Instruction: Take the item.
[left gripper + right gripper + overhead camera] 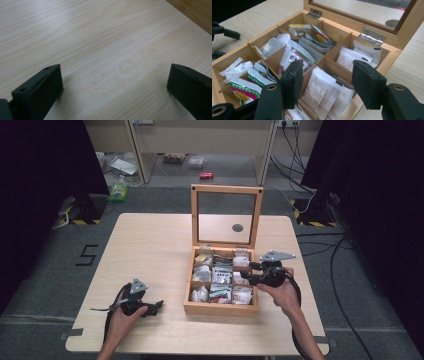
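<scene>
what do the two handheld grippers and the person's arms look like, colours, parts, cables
Both the left gripper and the right gripper are black, each topped by a grey three-cornered plate and trailing a black cable. Their jaws are blocky black pieces with flat dark pads and small screw holes. The forearms are bare, with no sleeves or gloves visible.

Taking the wooden box (221,306) as landmark: the left gripper (158,306) lies low to the box's left, well apart from it, held from behind by the left hand (122,317), its jaws spread wide with nothing between them. The right gripper (246,271) reaches in over the box's right edge, the right hand (282,292) behind it, forearm running back toward the person, jaws apart and gripping nothing.
</scene>
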`<move>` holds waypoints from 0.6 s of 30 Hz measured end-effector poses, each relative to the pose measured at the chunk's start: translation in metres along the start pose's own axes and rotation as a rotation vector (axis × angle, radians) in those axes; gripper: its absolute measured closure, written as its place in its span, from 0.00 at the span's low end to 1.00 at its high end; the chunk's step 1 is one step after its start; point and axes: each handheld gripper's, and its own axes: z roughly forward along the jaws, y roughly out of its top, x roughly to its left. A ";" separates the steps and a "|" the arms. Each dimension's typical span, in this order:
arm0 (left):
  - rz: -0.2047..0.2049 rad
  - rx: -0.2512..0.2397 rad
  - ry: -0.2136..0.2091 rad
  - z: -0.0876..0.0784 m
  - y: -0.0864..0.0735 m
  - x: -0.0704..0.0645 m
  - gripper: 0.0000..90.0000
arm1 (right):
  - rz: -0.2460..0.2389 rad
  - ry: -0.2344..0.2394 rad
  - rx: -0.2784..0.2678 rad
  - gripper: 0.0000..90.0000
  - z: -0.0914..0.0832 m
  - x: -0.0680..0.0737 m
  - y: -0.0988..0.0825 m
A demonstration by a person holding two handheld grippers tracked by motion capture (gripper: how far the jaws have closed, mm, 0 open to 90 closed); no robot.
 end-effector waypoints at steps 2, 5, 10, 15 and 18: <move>0.000 0.000 0.000 0.000 0.000 0.000 0.00 | -0.006 0.002 0.008 0.48 0.001 0.001 0.000; 0.000 0.000 0.000 0.000 0.000 0.000 0.00 | -0.008 0.008 0.023 0.48 0.005 0.002 -0.001; 0.000 0.000 0.000 0.000 0.000 0.000 0.00 | -0.017 0.008 0.042 0.49 0.009 0.002 -0.002; 0.000 0.000 0.000 0.000 0.000 0.000 0.00 | -0.013 0.000 0.064 0.50 0.012 -0.002 -0.004; 0.000 0.000 0.000 0.000 0.000 0.000 0.00 | -0.002 0.001 0.078 0.51 0.015 -0.004 -0.006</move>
